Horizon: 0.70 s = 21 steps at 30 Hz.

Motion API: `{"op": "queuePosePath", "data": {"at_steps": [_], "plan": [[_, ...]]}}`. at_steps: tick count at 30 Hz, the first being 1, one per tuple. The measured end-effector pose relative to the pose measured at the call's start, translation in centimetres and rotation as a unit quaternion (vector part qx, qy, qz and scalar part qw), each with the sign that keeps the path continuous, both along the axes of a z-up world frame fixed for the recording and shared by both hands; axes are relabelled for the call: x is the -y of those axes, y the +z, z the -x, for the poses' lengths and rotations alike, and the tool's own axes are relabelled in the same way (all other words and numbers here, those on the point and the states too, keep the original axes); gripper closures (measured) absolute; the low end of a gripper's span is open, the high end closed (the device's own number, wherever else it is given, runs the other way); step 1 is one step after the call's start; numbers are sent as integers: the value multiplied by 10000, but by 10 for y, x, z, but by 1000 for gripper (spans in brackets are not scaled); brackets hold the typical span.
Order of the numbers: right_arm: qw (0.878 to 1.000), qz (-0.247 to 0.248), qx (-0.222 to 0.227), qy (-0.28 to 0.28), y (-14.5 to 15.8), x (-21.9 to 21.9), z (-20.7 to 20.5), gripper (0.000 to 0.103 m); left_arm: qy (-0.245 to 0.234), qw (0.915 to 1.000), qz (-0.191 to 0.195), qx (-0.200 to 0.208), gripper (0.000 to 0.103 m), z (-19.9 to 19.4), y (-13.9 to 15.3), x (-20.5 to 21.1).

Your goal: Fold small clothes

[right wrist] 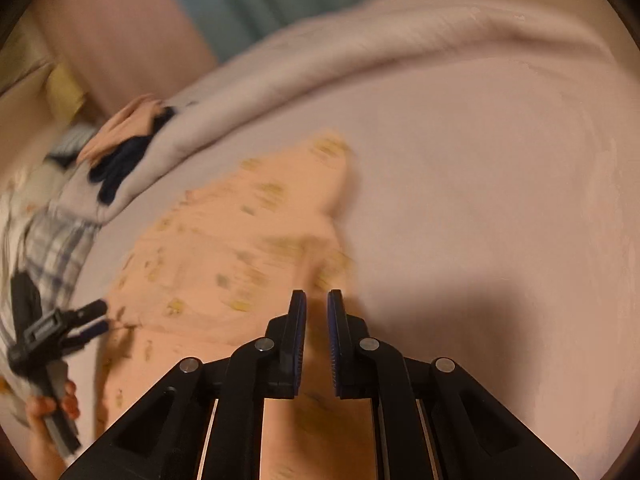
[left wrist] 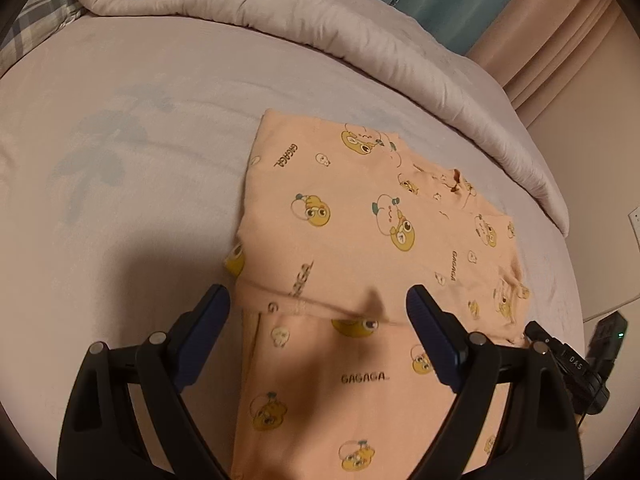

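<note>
Two grippers: left gripper [left wrist: 318,300] gaping empty over peach cartoon-print cotton garment [left wrist: 360,232] | right gripper [right wrist: 317,300] nearly closed, seemingly empty | risk: you are pinching one layer, dragging the fold askew.

Garment [left wrist: 360,240] on bed [left wrist: 120,200], before quilt [left wrist: 320,32]

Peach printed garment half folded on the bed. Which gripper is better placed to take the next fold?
Left, probably. The left gripper is open, its fingers straddling the fold edge of the peach garment, in sharp view. The right gripper is nearly shut over the garment's edge, nothing visibly pinched, and its view is motion-blurred.
</note>
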State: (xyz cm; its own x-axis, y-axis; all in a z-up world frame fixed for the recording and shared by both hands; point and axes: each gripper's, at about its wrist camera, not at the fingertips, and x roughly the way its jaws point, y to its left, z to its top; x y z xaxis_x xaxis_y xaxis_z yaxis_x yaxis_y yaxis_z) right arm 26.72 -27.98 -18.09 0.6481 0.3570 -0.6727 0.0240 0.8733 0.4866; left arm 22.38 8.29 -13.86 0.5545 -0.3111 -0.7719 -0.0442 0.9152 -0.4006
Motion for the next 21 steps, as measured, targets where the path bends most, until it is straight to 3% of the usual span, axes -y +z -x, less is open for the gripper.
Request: {"op": "queuePosePath", "data": {"at_steps": [1,3,7,11,13,14,15,21], "plan": [[9996,-278,26,-7,-2,8,4,91,15,10000,-31,2,13,3,0,-2],[9980,-631,98,-9,0,14,5,72,59,10000,-17,-37,13,11,-1,-6],[9965,-807,128,160,3,0,-8,70,230,9995,203,-115,13,29,-5,-18],[9986,-405,-105,325,1,-25,-28,70,352,9988,268,-206,13,49,-11,-29],[9994,35,-83,345,3,-33,-25,78,371,9988,245,-211,13,55,-11,-33],[9991,200,-6,376,6,-36,-22,91,372,9988,229,-210,13,57,-11,-33],[9989,269,36,371,8,-35,-21,97,372,9989,218,-204,13,59,-11,-34],[9942,760,635,427,40,-37,-18,98,260,9995,47,-147,13,66,-11,-28]]}}
